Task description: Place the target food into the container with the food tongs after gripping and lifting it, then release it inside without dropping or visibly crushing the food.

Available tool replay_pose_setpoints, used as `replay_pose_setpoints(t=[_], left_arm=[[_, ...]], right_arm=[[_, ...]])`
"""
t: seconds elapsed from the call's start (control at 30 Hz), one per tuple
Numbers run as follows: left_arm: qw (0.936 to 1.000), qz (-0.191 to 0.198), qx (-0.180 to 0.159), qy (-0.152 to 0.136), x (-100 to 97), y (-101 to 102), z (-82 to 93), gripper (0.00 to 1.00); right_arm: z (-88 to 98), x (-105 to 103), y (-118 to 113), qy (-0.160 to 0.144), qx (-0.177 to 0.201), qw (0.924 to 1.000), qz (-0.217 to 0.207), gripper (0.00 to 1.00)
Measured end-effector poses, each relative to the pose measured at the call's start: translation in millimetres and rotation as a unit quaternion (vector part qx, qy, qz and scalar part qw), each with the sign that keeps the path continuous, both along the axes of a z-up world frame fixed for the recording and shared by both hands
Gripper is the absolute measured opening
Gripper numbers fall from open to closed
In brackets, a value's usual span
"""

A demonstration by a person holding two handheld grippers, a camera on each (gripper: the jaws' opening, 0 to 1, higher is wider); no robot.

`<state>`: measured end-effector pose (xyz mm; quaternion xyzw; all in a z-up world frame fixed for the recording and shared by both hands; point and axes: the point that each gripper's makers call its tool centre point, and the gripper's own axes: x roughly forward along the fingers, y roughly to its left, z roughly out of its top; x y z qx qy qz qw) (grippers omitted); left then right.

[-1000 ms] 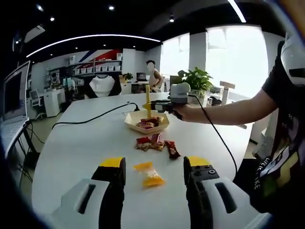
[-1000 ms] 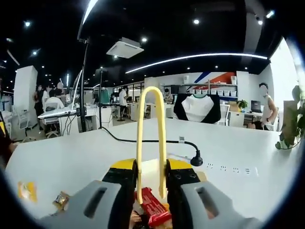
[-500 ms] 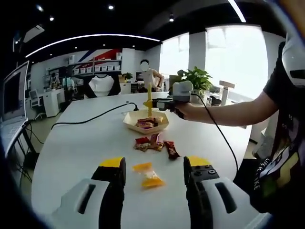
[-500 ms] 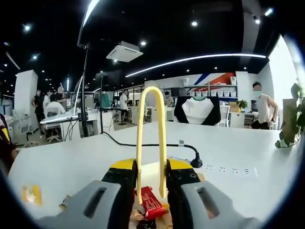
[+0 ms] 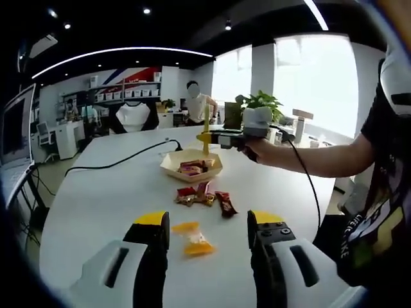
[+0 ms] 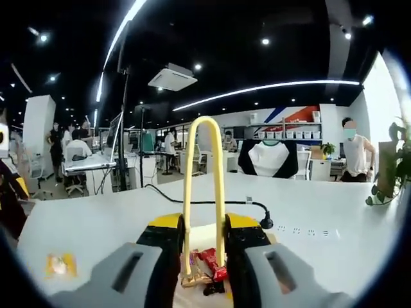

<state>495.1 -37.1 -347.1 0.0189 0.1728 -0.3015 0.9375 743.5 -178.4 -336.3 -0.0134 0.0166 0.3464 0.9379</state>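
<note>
My right gripper (image 6: 204,247) is lifting higher than before, clamping yellow tongs (image 6: 203,186) above the container (image 5: 191,166), wrapped snack (image 6: 212,263) inside. Left gripper (image 5: 209,240) is idling wide open, empty, on the white table (image 5: 109,192).

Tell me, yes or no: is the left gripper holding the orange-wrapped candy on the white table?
No: the left gripper stands open, its jaws apart, with the orange-wrapped candy lying free on the white table between them.

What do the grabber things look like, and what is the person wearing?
Each gripper, left gripper and right gripper, has grey bodies and black jaws with yellow tips. A black cable trails from the right one. The person wears a black T-shirt with pale lettering.
</note>
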Motion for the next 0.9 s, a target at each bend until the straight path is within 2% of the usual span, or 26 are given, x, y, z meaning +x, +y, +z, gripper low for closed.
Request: replay_pose_setpoints(t=[0.03, 0.1, 0.23, 0.47, 0.67, 0.9], left_arm=[[1.0000, -0.002, 0.000, 0.001, -0.3, -1.8, 0.0, 0.52], [1.0000, -0.006, 0.000, -0.003, -0.8, -5.2, 1.1, 0.52], [0.9999, -0.010, -0.001, -0.004, -1.4, -8.9, 1.7, 0.52], [0.9998, -0.019, -0.002, -0.003, -1.7, -16.8, -1.8, 0.52], [0.9994, -0.034, 0.002, -0.002, 2.5, -32.6, -10.1, 0.52], [0.9987, -0.050, 0.004, 0.003, 3.0, -46.7, -15.8, 0.52]], right_arm=[[1.4, -5.4, 0.9, 0.003, 0.012, 0.9999, 0.007, 0.21], [1.0, -14.4, -1.0, -0.002, 0.003, 1.0000, 0.004, 0.21], [3.5, -28.8, -5.0, 0.000, 0.019, 0.9998, 0.004, 0.22], [-5.7, -55.6, -8.6, 0.009, 0.026, 0.9996, 0.003, 0.22], [-6.5, -68.2, -16.5, 0.014, 0.033, 0.9993, -0.004, 0.22], [3.1, -83.5, -27.3, 0.008, 0.049, 0.9987, -0.013, 0.22]])
